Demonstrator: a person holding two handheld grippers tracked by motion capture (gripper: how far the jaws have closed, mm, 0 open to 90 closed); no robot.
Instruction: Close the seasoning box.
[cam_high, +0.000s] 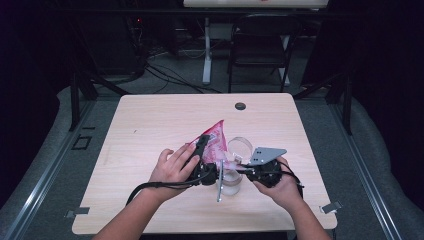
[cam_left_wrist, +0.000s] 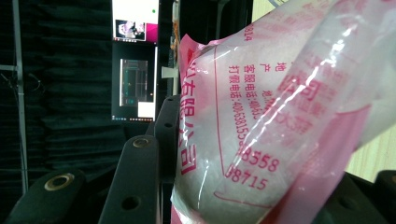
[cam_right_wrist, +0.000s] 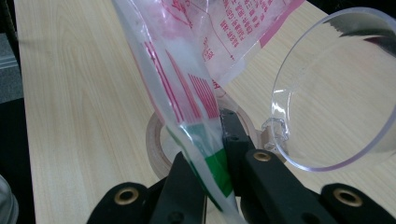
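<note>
Both tongs (cam_high: 202, 150) (cam_right_wrist: 212, 154) grasping pink bag (cam_high: 214, 140) over pale wood table (cam_high: 150, 130); dark room, folding chair (cam_high: 260, 45) behind.

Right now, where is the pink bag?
In the high view the pink bag is held up mid-table between both grippers, just left of the clear lid.

High view: fixed above the person's side, looking forward and down over the whole table (cam_high: 150, 120); left gripper view: very close, facing the pink bag (cam_left_wrist: 261, 130); right gripper view: close, angled down along the tabletop, sharing that bag.
</note>
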